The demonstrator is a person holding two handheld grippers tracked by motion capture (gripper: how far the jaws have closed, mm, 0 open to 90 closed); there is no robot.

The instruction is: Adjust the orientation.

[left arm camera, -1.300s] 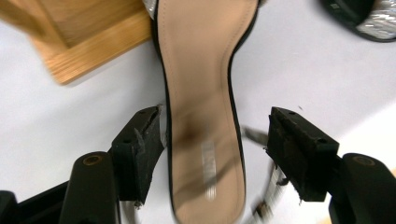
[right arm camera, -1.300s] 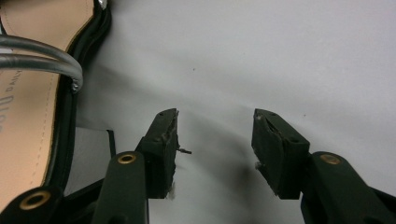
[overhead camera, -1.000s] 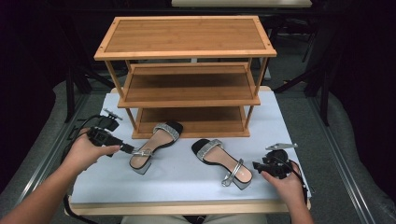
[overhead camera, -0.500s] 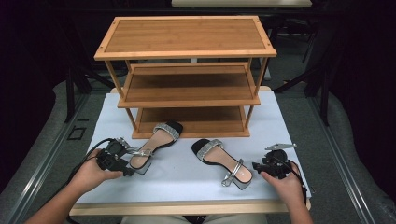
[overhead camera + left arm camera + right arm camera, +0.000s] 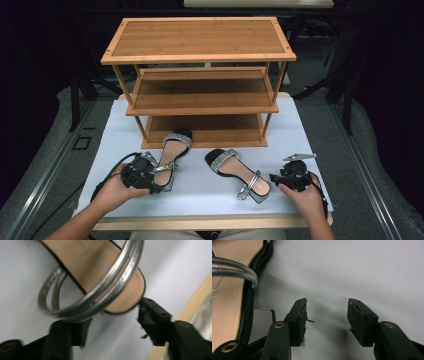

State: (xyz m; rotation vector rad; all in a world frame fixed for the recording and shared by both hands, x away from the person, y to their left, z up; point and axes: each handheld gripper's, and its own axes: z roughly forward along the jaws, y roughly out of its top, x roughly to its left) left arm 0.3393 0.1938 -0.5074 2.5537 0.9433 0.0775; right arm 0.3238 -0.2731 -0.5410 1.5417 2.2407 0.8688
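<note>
Nearest the person, the left gripper [image 5: 150,176] sits low on the counter [image 5: 200,192] at the heel end of the left sandal [image 5: 172,150]. Its jaws have just been opening and now stand spread; in the left gripper view the silver ankle strap [image 5: 100,290] and the tan heel of the insole lie between and just ahead of the two black pads, which do not press on the shoe. The right gripper [image 5: 276,178] rests at the counter's right side, close to the heel of the right sandal [image 5: 239,172] but apart from it. Its jaws are spread with bare white counter between them, and in the right gripper view the sandal's black-edged sole [image 5: 229,302] and silver strap lie off to the left of the jaws.

Both sandals lie flat on the white counter, soles down, toes pointing away from the person, the left one's toe just in front of the rack's lowest shelf.

Farther back stands the wooden shoe rack [image 5: 200,40], three tiers high. Its bottom shelf [image 5: 205,131], middle shelf [image 5: 200,92] and top board carry no shoes.
</note>
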